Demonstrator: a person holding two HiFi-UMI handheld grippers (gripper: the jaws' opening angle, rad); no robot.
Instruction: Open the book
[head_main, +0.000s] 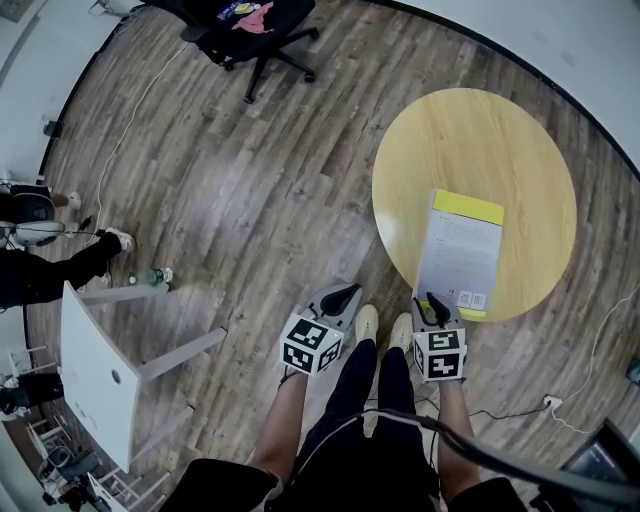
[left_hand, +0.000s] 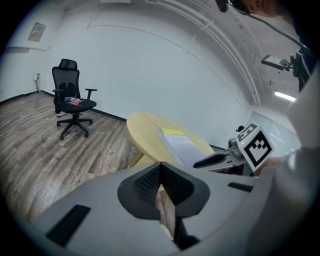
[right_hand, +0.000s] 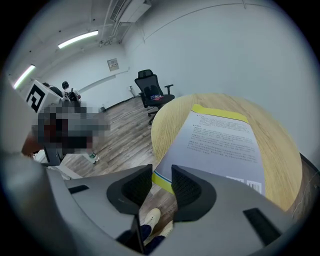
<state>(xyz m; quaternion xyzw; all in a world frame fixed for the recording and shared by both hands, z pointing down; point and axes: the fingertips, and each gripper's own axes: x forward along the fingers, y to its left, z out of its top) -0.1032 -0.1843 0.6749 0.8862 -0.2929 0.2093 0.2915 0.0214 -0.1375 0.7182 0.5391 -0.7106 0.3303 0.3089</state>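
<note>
A closed book (head_main: 462, 250), white with a yellow band at its far end, lies flat on the round yellow table (head_main: 480, 130). My right gripper (head_main: 432, 300) is at the book's near left corner by the table's edge. In the right gripper view the book (right_hand: 225, 137) fills the middle, and the right gripper (right_hand: 161, 182) stands open with that corner showing in the gap between its jaws. My left gripper (head_main: 345, 293) hangs off the table to the left, above the floor. It is shut and empty (left_hand: 160, 167), aimed toward the table (left_hand: 145, 125) and the book (left_hand: 182, 145).
A black office chair (head_main: 255, 30) with things on its seat stands far across the wooden floor. A white desk (head_main: 95, 375), a bottle (head_main: 155, 277) and another person's leg (head_main: 60, 270) are at the left. My own shoes (head_main: 367, 322) stand against the table's near edge.
</note>
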